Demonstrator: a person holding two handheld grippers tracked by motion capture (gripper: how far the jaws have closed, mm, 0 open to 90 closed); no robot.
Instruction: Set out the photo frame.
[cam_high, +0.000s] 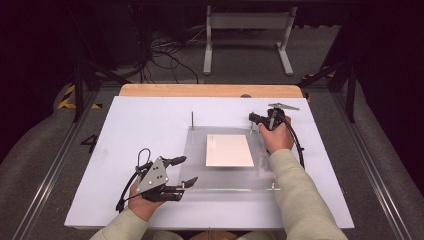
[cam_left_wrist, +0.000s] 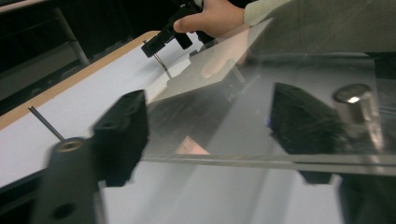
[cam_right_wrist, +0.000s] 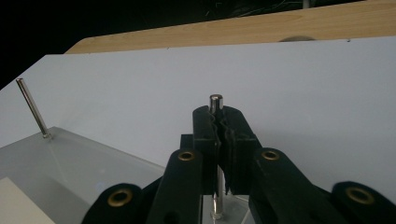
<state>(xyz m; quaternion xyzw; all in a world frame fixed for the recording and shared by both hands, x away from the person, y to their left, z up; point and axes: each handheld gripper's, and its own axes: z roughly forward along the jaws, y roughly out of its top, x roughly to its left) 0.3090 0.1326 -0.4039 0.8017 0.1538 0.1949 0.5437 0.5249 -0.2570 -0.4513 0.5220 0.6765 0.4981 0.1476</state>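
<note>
A clear acrylic plate lies on the white board with a cream card on top of it. Thin metal pins stand at its corners. My right gripper is shut on the far right pin, whose tip sticks up above the jaws. My left gripper is open at the plate's near left corner. The plate's edge runs between its spread jaws, and a short metal post stands just outside one jaw. The pads press on nothing.
Another pin stands free at the far left corner, and one at the near right. The board's far side meets a wooden table edge. A white frame and cables lie on the floor beyond.
</note>
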